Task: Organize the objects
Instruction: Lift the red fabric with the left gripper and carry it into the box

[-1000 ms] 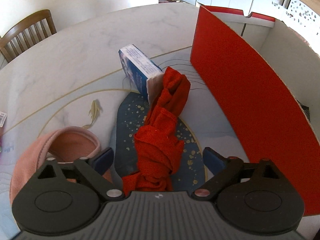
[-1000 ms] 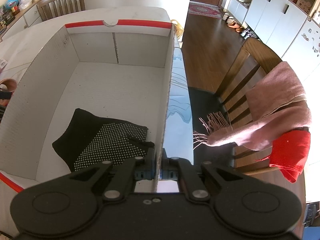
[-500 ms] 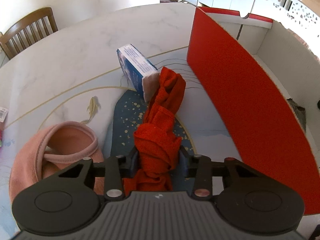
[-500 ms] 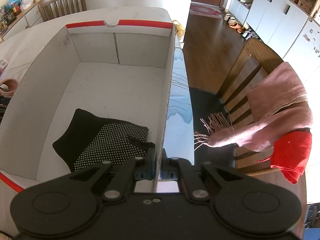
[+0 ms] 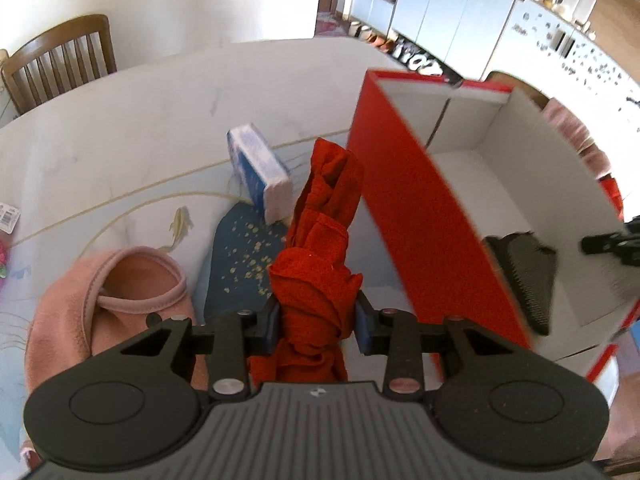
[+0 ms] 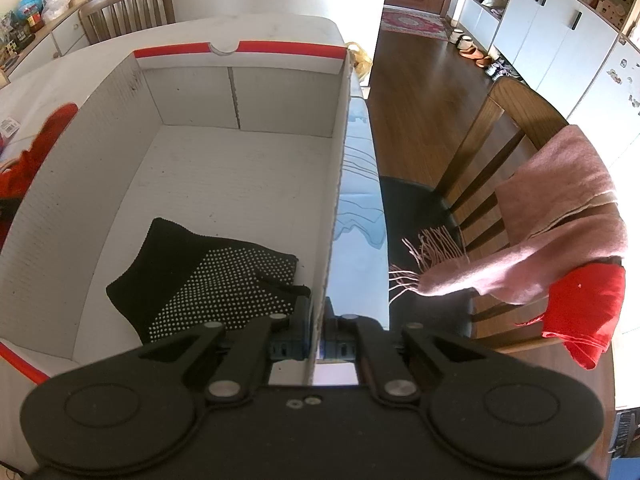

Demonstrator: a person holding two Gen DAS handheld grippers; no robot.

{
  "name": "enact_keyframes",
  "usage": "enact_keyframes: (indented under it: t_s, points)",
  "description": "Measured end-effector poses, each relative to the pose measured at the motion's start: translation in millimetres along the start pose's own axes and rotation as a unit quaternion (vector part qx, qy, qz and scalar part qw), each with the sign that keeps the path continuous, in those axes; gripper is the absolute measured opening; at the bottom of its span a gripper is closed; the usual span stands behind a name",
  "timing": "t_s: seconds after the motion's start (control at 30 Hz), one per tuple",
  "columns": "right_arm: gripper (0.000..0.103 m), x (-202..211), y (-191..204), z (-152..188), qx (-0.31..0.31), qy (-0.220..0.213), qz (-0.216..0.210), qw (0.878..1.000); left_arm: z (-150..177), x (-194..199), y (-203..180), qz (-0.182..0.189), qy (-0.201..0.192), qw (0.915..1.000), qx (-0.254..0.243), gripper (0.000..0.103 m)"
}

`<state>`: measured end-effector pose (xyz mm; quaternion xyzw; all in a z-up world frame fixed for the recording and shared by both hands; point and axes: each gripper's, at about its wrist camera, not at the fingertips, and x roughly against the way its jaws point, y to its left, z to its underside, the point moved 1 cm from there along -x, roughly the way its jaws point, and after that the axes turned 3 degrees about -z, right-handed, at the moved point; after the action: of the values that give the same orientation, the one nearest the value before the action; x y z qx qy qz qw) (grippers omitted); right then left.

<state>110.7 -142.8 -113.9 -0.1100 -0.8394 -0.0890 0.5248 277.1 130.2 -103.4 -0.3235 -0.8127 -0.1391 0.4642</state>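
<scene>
A twisted red cloth (image 5: 320,240) hangs off the table between the pads of my left gripper (image 5: 316,316). Its jaws are closing and press on the cloth from both sides. To its right stands the cardboard box (image 5: 432,232), red outside and white inside. A black dotted glove (image 6: 208,276) lies on the box floor. My right gripper (image 6: 316,320) is shut on the box's right wall (image 6: 336,184), near the corner closest to me. In the right wrist view the red cloth (image 6: 36,152) shows past the box's left wall.
A pink knitted hat (image 5: 100,300) and a blue tissue pack (image 5: 256,168) lie on the table left of the cloth. A wooden chair (image 5: 60,68) stands at the far side. Another chair (image 6: 500,152) beside the table carries a pink scarf (image 6: 560,216) and a red garment (image 6: 580,312).
My left jaws went from wide open to closed on the red cloth, then rose with it, so the box's inside now shows. The right gripper has kept still.
</scene>
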Motion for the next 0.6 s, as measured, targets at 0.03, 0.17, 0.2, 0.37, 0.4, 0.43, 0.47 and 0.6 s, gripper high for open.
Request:
enact_keyframes:
  t_s: [0.03, 0.17, 0.2, 0.37, 0.4, 0.43, 0.47, 0.6]
  points:
    - [0.004, 0, 0, 0, 0.001, 0.0, 0.0, 1.0, -1, 5, -1, 0.002, -0.003, 1.0, 0.0, 0.034]
    - [0.004, 1, 0, 0, 0.002, 0.0, -0.002, 1.0, -7, 28, -7, 0.015, -0.014, 0.9998, -0.001, 0.034]
    - [0.004, 1, 0, 0, 0.002, 0.0, -0.002, 1.0, -9, 34, -8, 0.019, -0.017, 0.9997, -0.002, 0.034]
    - [0.004, 1, 0, -1, 0.002, -0.002, -0.005, 1.0, -19, 53, -16, 0.035, -0.024, 0.9991, 0.007, 0.034]
    - [0.004, 2, -1, 0, 0.001, -0.003, -0.006, 1.0, -22, 57, -18, 0.038, -0.026, 0.9989, 0.008, 0.034]
    - [0.004, 1, -1, 0, 0.002, -0.003, -0.006, 1.0, -25, 59, -21, 0.043, -0.027, 0.9987, 0.009, 0.034]
    - [0.004, 1, -1, 0, 0.003, -0.003, -0.006, 1.0, -28, 60, -25, 0.048, -0.028, 0.9984, 0.009, 0.034]
    - [0.004, 1, -2, 0, 0.004, -0.004, -0.009, 1.0, -41, 66, -46, 0.063, -0.034, 0.9974, -0.005, 0.034]
